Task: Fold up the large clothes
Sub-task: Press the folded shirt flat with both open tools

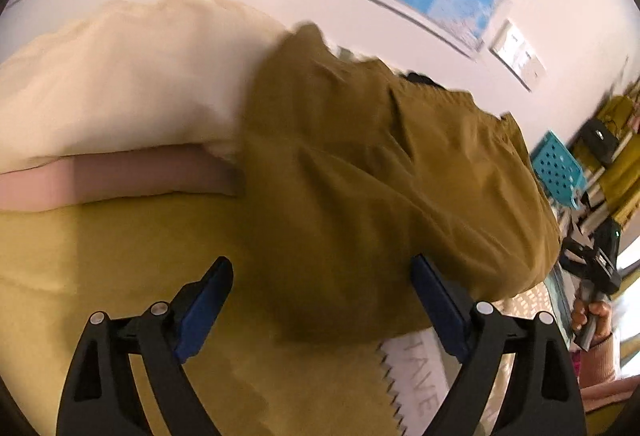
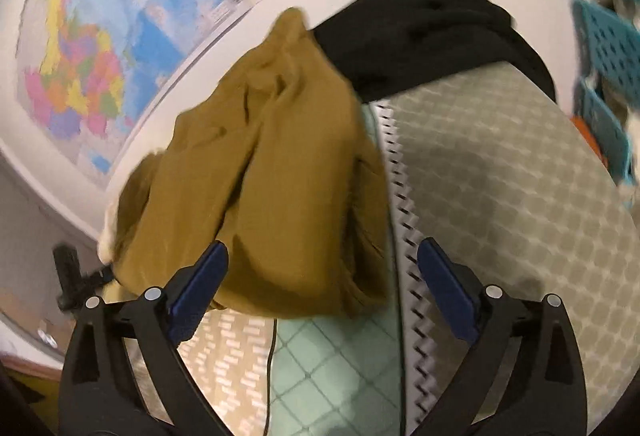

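Note:
An olive-brown garment [image 1: 372, 172] lies bunched on the bed, with a yellow-green cloth [image 1: 120, 256] spread under it at the left. My left gripper [image 1: 322, 276] is open just above the garment's near edge and holds nothing. The garment also shows in the right wrist view [image 2: 264, 172] as a crumpled heap. My right gripper [image 2: 322, 260] is open over the heap's near edge and holds nothing. In the left wrist view the right gripper [image 1: 596, 268] is seen at the far right in a hand.
A cream pillow [image 1: 120, 76] and a pink one [image 1: 120, 176] lie at the back left. A black garment [image 2: 432, 32] lies behind the heap. Patterned mats [image 2: 500, 176] cover the surface. Blue baskets [image 2: 608, 36] stand at the right. A map [image 2: 88, 48] hangs on the wall.

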A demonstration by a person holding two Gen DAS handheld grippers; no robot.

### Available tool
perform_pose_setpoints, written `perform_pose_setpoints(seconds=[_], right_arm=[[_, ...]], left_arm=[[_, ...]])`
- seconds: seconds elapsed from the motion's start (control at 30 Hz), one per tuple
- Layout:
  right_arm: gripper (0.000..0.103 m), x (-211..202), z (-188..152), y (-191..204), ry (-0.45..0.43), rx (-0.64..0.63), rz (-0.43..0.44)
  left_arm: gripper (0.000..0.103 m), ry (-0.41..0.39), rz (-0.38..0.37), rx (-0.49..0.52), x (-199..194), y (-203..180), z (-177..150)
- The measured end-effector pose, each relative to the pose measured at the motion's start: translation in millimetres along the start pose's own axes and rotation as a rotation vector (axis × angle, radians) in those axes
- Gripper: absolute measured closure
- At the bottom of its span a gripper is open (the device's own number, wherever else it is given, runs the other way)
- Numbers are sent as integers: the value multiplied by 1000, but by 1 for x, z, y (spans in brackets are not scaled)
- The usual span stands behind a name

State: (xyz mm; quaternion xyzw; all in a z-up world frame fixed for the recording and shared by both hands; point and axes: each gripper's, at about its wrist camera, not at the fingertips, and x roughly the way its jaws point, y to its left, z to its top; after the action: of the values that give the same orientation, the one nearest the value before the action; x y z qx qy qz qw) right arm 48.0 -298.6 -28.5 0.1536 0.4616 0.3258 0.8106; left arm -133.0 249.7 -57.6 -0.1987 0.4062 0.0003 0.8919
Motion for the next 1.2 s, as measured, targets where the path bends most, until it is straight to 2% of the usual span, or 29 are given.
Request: perform_pose_setpoints(seconds=[0.03, 0.07, 0.1, 0.13, 0.17, 0.23, 0.27, 0.33, 0.4, 0.43, 0.5, 0.53, 0.57, 0.6, 0.63, 0.67, 0.7, 0.77, 0.83, 0.93, 1.03, 1.13, 1.2], right_arm=[[21, 4, 1, 3, 1, -3, -1], [35, 10, 2, 7, 9, -13, 16], [50, 12, 4, 11, 5, -29, 9], [63, 12, 6, 13, 9, -32, 17], [80, 6, 9, 14, 0, -35, 48], [84, -20, 14, 12, -46, 6, 125], [85, -36, 16, 15, -78, 4, 146], [86, -67, 17, 22, -130, -12, 178], [87, -91, 11, 26, -157, -16, 194], [87, -98, 6, 24, -150, -22, 198], [86, -88, -8, 6, -75, 28, 113], [86, -78, -14, -4, -32, 65, 102], [81, -65, -22, -17, 17, 114, 46], [73, -59, -26, -24, 35, 133, 13], [70, -60, -29, -28, 21, 144, 21], [53, -64, -28, -27, 6, 144, -2], [39, -71, -24, -23, -22, 125, -64], [32, -85, -18, -13, -91, 76, -132], [32, -99, -7, 4, -153, 11, -150], [32, -91, 8, 40, -183, -121, -99], [38, -55, 20, 64, -130, -214, -78], [49, -22, 27, 71, -66, -221, -59], [50, 0, 30, 71, -25, -217, -70]], left_arm=[[24, 4, -9, 14, 8, -7, 2], [38, 9, -23, 21, 12, -11, 1], [39, 5, -12, 24, 14, -17, 0], [52, -12, 14, 40, 10, -24, 0], [65, -28, 16, 47, 2, -25, 0], [75, -50, -54, 17, -17, -22, 1], [76, -60, -98, 6, -29, -20, 0], [77, -78, -133, 37, -51, -25, -9], [77, -54, -145, 60, -59, -31, -21], [77, -29, -144, 65, -58, -32, -31], [76, 47, -120, 54, -42, -32, -48], [71, 86, -94, 59, -33, -30, -56], [65, 90, -91, 57, -29, -29, -57], [63, 69, -93, 53, -32, -28, -57], [58, 46, -70, 69, -38, -31, -54], [50, 19, -36, 95, -46, -36, -50], [48, -20, 0, 127, -55, -41, -47], [43, -87, 34, 171, -71, -49, -38], [36, -152, 63, 200, -84, -57, -24], [36, -165, 72, 242, -82, -68, -12], [36, -127, 83, 274, -53, -90, -1], [36, -72, 138, 310, -24, -103, 4], [36, -35, 164, 322, -9, -104, 2]])
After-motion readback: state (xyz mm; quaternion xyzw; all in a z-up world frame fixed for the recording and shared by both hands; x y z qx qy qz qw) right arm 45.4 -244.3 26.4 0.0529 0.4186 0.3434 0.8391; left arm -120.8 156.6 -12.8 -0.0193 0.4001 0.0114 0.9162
